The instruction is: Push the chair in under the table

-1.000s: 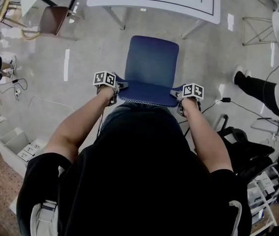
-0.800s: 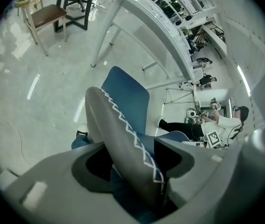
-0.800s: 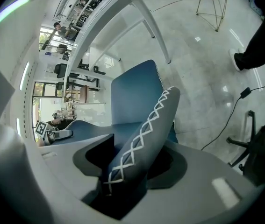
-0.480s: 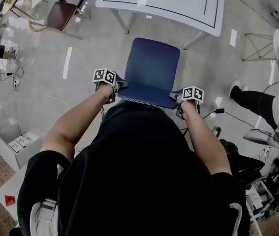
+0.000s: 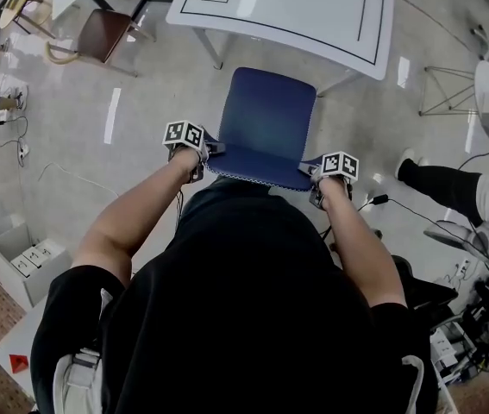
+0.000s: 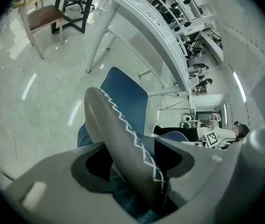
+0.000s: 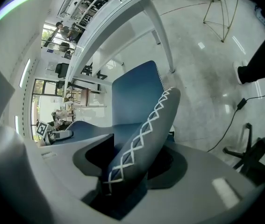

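A blue chair point(image 5: 266, 115) with white zigzag stitching along its backrest point(image 5: 257, 164) stands in front of the white table point(image 5: 313, 7), its seat front close to the table's near edge. My left gripper point(image 5: 203, 155) is shut on the backrest's left end. My right gripper point(image 5: 311, 179) is shut on its right end. In the left gripper view the stitched backrest edge point(image 6: 123, 143) fills the gap of the left gripper point(image 6: 137, 167), with the table point(image 6: 146, 31) beyond. In the right gripper view the backrest point(image 7: 144, 134) sits likewise in the right gripper point(image 7: 130, 164).
A wooden chair with a brown seat point(image 5: 97, 33) stands at the far left. A person's leg point(image 5: 442, 184) and a black cable point(image 5: 382, 201) lie on the floor at right. White boxes point(image 5: 20, 261) sit at lower left, dark equipment point(image 5: 451, 309) at lower right.
Both grippers and the chair have moved forward toward the table, which now reaches lower in the head view. The grip on the backrest is unchanged.
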